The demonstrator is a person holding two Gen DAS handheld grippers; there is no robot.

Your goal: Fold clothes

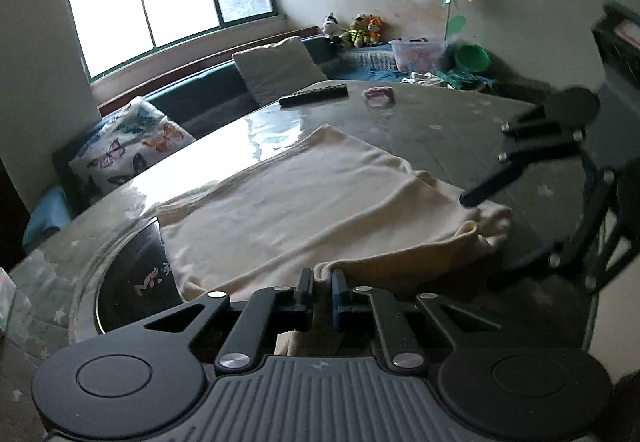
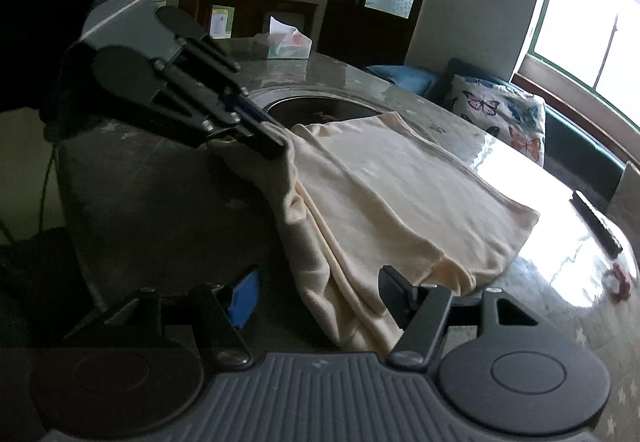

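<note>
A cream garment (image 1: 304, 198) lies partly folded on the round glossy table (image 1: 440, 114). My left gripper (image 1: 322, 292) is shut on the garment's near edge, cloth pinched between its fingers; it also shows in the right wrist view (image 2: 276, 142), holding that edge. My right gripper (image 2: 320, 294) is open, its jaws wide apart around the garment's (image 2: 400, 194) hanging corner at the table edge. In the left wrist view the right gripper (image 1: 480, 230) stands at the right, one fingertip (image 1: 470, 199) over the cloth's right corner.
A black inset disc (image 1: 132, 282) lies under the garment's left side. A remote (image 1: 314, 95) and a small pink item (image 1: 379, 94) lie at the table's far side. A tissue box (image 2: 286, 42) stands on the table. A bench with cushions (image 1: 132, 146) runs behind.
</note>
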